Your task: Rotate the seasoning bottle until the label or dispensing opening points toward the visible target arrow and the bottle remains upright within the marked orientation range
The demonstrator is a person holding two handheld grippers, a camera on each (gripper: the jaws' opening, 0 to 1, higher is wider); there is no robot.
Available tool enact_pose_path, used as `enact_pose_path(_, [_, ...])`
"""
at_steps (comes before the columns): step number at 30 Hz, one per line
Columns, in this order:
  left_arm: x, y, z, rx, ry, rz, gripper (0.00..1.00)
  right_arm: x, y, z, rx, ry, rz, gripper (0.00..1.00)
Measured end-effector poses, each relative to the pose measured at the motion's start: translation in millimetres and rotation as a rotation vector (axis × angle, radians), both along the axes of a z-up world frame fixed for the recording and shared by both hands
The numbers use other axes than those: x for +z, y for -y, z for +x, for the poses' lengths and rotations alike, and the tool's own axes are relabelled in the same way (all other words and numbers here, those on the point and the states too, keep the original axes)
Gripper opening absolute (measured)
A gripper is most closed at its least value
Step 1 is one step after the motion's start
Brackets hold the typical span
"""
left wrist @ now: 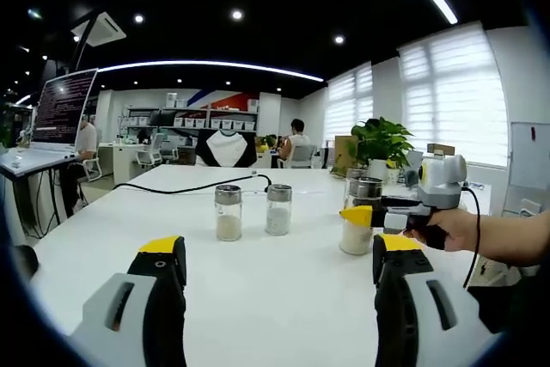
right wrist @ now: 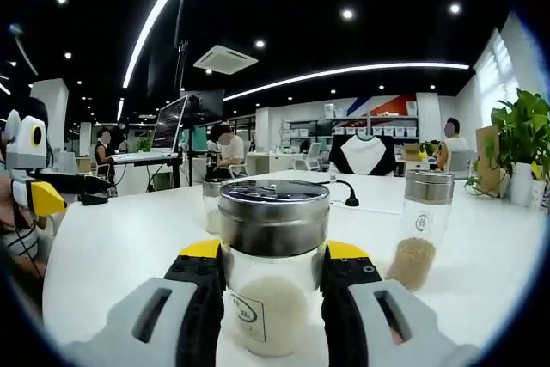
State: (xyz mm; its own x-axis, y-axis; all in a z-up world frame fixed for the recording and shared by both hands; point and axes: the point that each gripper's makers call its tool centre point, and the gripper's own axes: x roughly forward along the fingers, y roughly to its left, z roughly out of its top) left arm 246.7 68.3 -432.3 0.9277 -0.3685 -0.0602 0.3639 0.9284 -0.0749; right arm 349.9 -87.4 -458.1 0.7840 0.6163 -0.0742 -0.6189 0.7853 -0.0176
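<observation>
1. The right gripper is pinching the seasoning bottle, one jaw pressed on each side of the glass just under the metal cap. The bottle sits upright between them on the white desk.
2. The bottle's label faces back toward the right gripper's camera, low on the glass. It's roughly half full of pale granules.
3. In the left gripper view, that same bottle is ahead and off to the right of the left gripper, with a person's hand holding the right gripper against it.
4. The left gripper is spread wide with nothing between its jaws, sitting low over the desk.
5. Two more shakers stand side by side straight ahead of the left gripper, well apart from the held bottle.
6. From the right gripper, one of them is just ahead to the right; another peeks out behind the held bottle.
7. A black cable runs across the desk beyond them.
</observation>
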Motion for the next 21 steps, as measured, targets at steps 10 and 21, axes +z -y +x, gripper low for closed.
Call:
enact_pose_path(10, [-2.7, -1.9, 0.5, 0.005, -0.006, 0.012, 0.95, -0.1, -2.2, -2.4, 0.037, 0.007, 0.005, 0.41])
enact_pose_path(21, [-2.2, -4.1, 1.3, 0.009, -0.006, -0.001, 0.95, -1.3, -2.5, -3.1, 0.033, -0.005, 0.0, 0.42])
